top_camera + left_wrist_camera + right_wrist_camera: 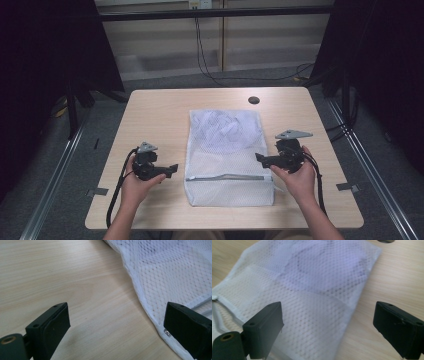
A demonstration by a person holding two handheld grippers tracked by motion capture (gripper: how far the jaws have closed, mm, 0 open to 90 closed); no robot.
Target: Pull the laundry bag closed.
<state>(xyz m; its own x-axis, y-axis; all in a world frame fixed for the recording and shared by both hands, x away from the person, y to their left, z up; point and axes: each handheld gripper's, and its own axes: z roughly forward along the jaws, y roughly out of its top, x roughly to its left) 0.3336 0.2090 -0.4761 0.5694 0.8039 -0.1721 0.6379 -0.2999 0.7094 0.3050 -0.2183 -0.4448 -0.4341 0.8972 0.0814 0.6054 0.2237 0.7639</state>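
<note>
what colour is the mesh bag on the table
White, with a fine net pattern; the mesh bag shows best in the right gripper view.

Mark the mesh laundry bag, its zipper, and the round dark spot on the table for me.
mesh laundry bag (227, 155): high view, middle of the white mesh.
zipper (227, 176): high view, midway along the grey zipper line near the bag's near end.
round dark spot (254, 100): high view, its centre, beyond the bag.

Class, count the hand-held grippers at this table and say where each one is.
2: the left gripper beside the mesh bag's left edge, the right gripper beside its right edge, both open.
</note>
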